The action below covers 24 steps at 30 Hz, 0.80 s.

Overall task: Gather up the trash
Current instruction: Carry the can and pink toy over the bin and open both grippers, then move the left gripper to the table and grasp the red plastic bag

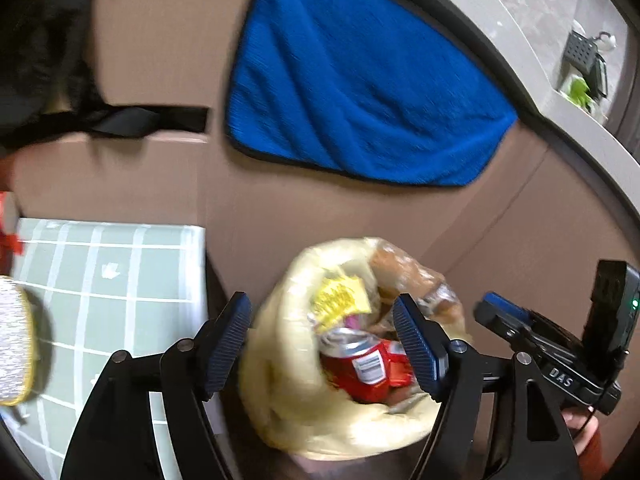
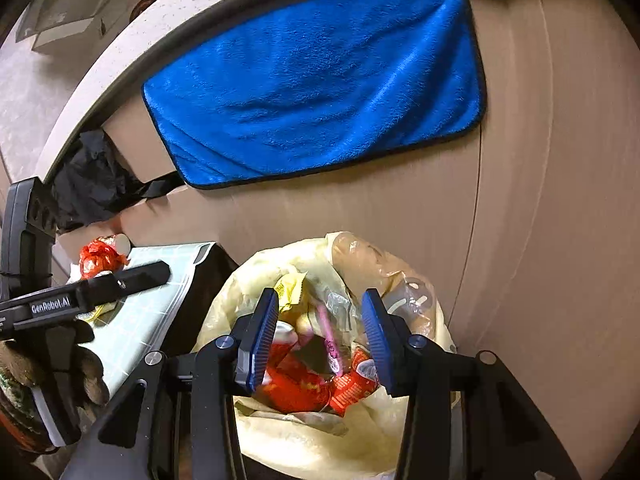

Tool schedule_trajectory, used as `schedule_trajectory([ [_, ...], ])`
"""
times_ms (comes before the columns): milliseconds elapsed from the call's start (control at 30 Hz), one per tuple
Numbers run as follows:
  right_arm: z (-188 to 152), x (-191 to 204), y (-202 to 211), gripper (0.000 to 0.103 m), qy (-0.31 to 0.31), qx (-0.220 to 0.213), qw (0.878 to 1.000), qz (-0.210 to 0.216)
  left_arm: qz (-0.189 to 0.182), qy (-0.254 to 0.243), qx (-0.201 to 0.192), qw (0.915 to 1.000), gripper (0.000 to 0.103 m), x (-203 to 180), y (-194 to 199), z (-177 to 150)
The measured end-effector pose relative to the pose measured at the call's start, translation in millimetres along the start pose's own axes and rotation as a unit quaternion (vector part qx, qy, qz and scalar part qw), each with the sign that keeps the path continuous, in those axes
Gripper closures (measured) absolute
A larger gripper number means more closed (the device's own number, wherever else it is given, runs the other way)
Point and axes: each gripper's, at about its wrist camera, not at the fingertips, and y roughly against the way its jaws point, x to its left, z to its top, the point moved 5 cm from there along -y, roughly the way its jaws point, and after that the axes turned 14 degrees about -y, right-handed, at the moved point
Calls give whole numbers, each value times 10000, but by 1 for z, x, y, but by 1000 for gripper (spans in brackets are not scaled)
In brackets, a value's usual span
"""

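Observation:
A bin lined with a pale yellow bag stands beside a low table. It holds a crushed red can, yellow wrappers and a pink wrapper. My left gripper is open and empty above the bin. My right gripper is open and empty over the bin mouth; the pink wrapper lies in the bin below its jaws. A red crumpled wrapper lies on the table's far corner.
The table has a green checked cover. A blue towel hangs on the brown cabinet front behind the bin. A silver sponge lies at the table's left. A black bag hangs at the counter edge.

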Motion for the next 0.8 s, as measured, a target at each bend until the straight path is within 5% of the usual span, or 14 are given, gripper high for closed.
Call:
schedule_trajectory([
  [467, -12, 52, 17, 62, 294, -382, 9987, -152, 1340, -62, -555, 9894, 29, 76, 106, -43],
  [633, -13, 89, 22, 62, 411, -616, 9972, -79, 1630, 260, -616, 9844, 29, 130, 145, -70],
  [800, -27, 146, 5, 62, 714, -269, 9964, 361, 1805, 779, -717, 9779, 29, 188, 178, -99],
])
